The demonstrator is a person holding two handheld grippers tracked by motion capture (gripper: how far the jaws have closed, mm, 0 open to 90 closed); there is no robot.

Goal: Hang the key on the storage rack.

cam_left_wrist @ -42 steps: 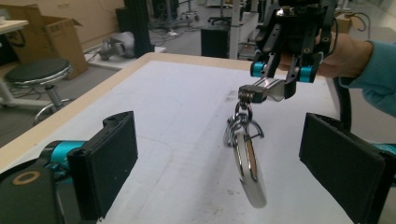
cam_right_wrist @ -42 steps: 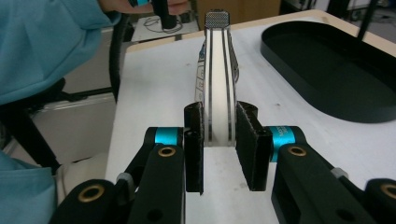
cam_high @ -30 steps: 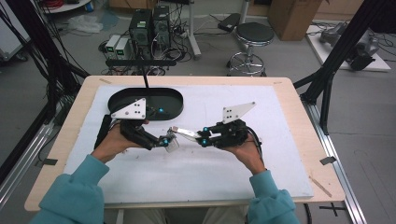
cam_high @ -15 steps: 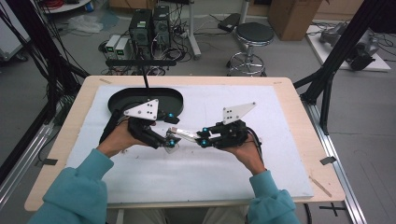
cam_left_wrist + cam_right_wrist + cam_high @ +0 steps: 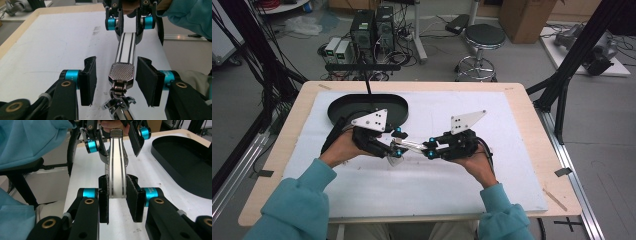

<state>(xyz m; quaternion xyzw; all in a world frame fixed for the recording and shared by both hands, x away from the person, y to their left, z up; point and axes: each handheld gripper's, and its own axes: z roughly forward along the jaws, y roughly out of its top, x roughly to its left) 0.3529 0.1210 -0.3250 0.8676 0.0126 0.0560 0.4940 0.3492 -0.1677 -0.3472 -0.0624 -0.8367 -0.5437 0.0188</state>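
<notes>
Near the middle of the tabletop, the right gripper (image 5: 117,198) pinches one end of a white strap (image 5: 117,167) with dark stripes. The strap's metal clasp (image 5: 121,72) sits between the left gripper's (image 5: 116,81) spread jaws, untouched. A black oval tray (image 5: 339,106) lies toward the far left corner.

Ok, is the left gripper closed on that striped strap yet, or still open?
Open. In the left gripper view, the left gripper has gaps between its pads and the strap's metal end. The right gripper grips the other end.

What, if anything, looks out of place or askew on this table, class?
Nothing stands out. The right gripper holds the white striped strap level above the mat, its metal clasp between the left gripper's open jaws; the black tray sits flat.
</notes>
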